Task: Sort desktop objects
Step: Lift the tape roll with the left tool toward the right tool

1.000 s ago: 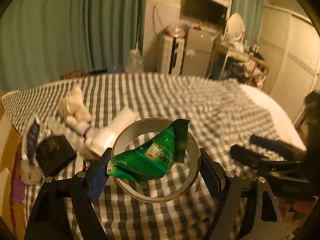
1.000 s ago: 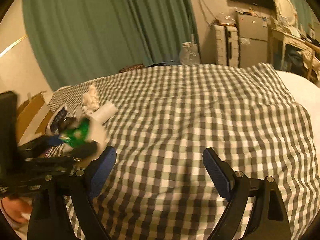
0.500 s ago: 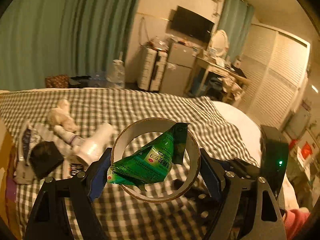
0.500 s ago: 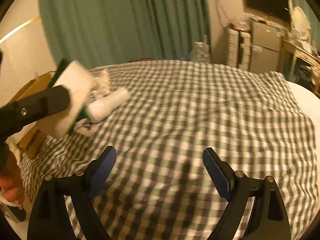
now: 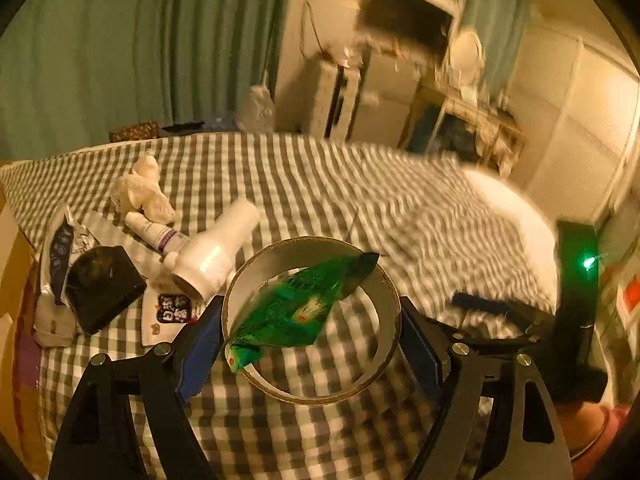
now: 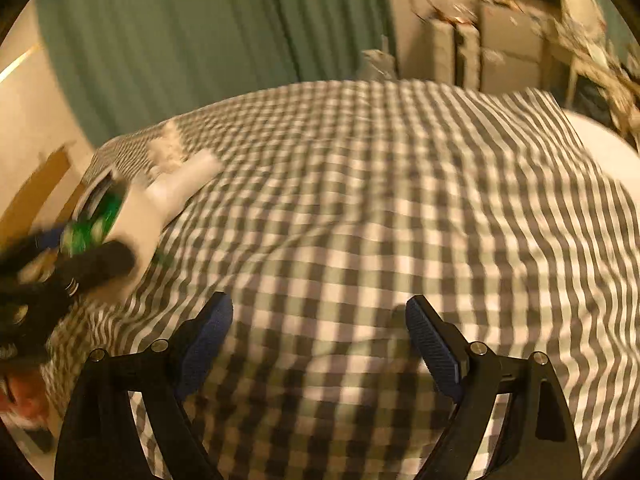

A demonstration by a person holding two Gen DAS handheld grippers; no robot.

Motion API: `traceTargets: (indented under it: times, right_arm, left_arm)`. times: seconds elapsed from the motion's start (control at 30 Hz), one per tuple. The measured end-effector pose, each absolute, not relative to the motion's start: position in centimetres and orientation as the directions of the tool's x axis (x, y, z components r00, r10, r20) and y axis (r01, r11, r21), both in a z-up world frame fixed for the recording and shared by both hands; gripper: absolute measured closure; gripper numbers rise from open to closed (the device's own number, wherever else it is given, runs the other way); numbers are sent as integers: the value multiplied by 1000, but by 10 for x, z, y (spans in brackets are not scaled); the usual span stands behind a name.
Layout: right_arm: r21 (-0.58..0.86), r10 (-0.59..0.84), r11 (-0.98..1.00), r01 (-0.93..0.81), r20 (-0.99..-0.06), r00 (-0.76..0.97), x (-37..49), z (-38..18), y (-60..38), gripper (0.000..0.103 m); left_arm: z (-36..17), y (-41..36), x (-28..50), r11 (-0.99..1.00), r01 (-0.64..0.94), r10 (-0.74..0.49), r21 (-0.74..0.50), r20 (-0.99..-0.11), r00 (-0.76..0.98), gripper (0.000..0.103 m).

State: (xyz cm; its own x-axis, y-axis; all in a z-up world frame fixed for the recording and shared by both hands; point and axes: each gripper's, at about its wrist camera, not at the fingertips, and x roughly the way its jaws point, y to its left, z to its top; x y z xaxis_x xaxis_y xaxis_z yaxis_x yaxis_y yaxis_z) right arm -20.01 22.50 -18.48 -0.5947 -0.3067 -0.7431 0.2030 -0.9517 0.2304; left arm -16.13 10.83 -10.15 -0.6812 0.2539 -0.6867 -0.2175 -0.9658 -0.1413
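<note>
My left gripper (image 5: 312, 336) is shut on a tape roll (image 5: 388, 312), held above the checkered bed, with a green snack packet (image 5: 292, 312) caught across the ring. Both show blurred at the left of the right wrist view, the roll (image 6: 136, 232) and packet (image 6: 92, 224). My right gripper (image 6: 320, 340) is open and empty over bare bedspread; it also shows at the right of the left wrist view (image 5: 492, 308). On the bed lie a white bottle (image 5: 216, 252), a small tube (image 5: 154, 232), a black pouch (image 5: 102, 288), a crumpled tissue (image 5: 142, 192) and a silver wrapper (image 5: 60, 248).
A cardboard box (image 5: 12, 280) stands at the bed's left edge. A white pillow (image 5: 512, 216) lies at the far right of the bed. Green curtains (image 5: 120, 40), a cabinet (image 5: 332, 96) and a cluttered desk (image 5: 472, 120) stand beyond the bed.
My left gripper has swung with the tape roll and packet, tilting back down toward the bed; the packet has shifted in the ring. The right gripper has moved over the bedspread, still open.
</note>
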Motion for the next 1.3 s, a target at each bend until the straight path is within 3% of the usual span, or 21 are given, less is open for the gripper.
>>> traceTargets:
  times: [0.07, 0.13, 0.17, 0.2, 0.23, 0.33, 0.43, 0.6, 0.67, 0.73, 0.83, 1.03, 1.3]
  right_arm:
    - [267, -315, -948, 170, -740, -595, -202, -184, 234, 14]
    - [275, -312, -949, 154, -741, -594, -202, -184, 237, 14]
    - [272, -306, -951, 150, -741, -597, -203, -183, 240, 14]
    - [264, -298, -953, 147, -741, -601, -202, -183, 240, 14]
    - [260, -295, -954, 147, -742, -602, -204, -182, 240, 14]
    - [265, -298, -953, 147, -735, -609, -208, -175, 237, 14]
    - [294, -328, -942, 161, -708, -626, -203, -169, 237, 14]
    - [436, -502, -859, 268, -616, -607, -203, -156, 240, 14]
    - [429, -527, -846, 316, -590, -612, -202, -149, 238, 19]
    - [395, -520, -853, 341, -590, -617, -200, -145, 232, 39]
    - [361, -514, -857, 367, -616, -596, -201, -148, 224, 55]
    - [328, -546, -833, 446, -618, -566, -194, -144, 212, 71]
    - [308, -579, -801, 513, -619, -531, -186, -144, 200, 72]
  left_arm:
    - [-103, 111, -164, -968, -240, 221, -74, -707, -672, 19]
    - [-100, 104, -158, -962, -228, 269, -151, -671, -691, 19]
    - [-102, 106, -158, -970, -218, 228, -103, -681, -696, 19]
    - [-108, 118, -160, -970, -241, 149, 30, -712, -686, 19]
    - [-111, 121, -162, -963, -266, 152, 44, -726, -671, 19]
    - [-121, 112, -165, -943, -304, 299, -136, -745, -596, 19]
    - [-119, 117, -162, -939, -328, 295, -102, -731, -616, 19]
    - [-121, 138, -153, -881, -462, 380, -104, -738, -558, 19]
    - [-124, 151, -149, -863, -500, 374, -72, -757, -537, 19]
    - [-124, 159, -147, -855, -516, 366, -51, -765, -530, 19]
    - [-124, 159, -148, -852, -522, 358, -38, -770, -528, 19]
    - [-129, 152, -156, -874, -484, 338, -54, -782, -524, 19]
    - [-132, 150, -157, -878, -476, 325, -47, -788, -522, 19]
